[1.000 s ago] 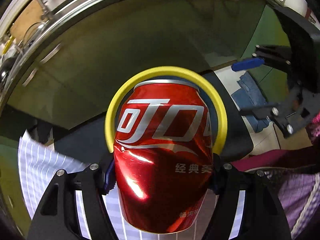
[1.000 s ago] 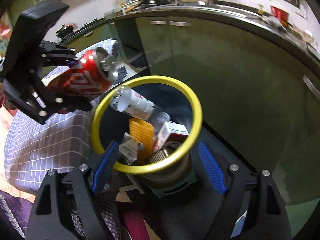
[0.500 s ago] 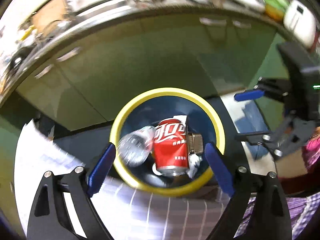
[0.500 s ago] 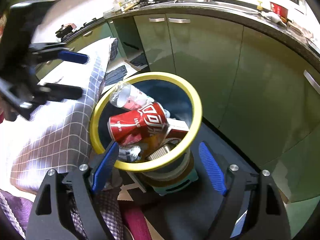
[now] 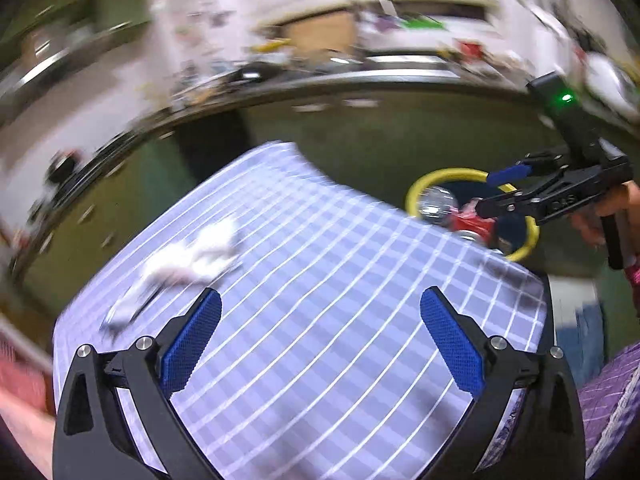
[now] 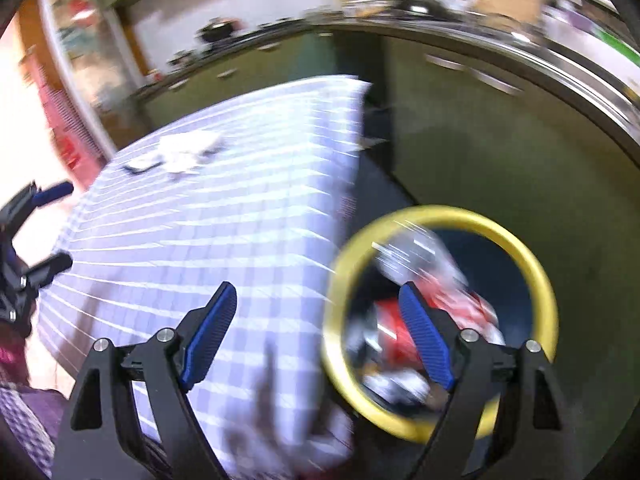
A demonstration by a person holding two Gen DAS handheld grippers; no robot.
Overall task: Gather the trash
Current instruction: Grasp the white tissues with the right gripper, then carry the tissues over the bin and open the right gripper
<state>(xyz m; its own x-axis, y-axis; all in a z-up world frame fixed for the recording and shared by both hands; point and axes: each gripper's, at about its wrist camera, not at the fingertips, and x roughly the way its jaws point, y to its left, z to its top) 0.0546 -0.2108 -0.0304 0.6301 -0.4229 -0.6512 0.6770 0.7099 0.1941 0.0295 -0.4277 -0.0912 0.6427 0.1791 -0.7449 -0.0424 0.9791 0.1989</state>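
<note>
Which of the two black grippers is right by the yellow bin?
The right gripper: its right blue pad sits in front of the yellow-rimmed trash bin. The left gripper is over the checked tablecloth instead.

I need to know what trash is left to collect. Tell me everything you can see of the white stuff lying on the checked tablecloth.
The crumpled white paper or wrapper scraps lie loose in a small cluster on the far left part of the purple-and-white checked tablecloth, flat on the cloth. Motion blur hides the detail and count. Nothing else touches them; both pairs of jaws are away from them.
</note>
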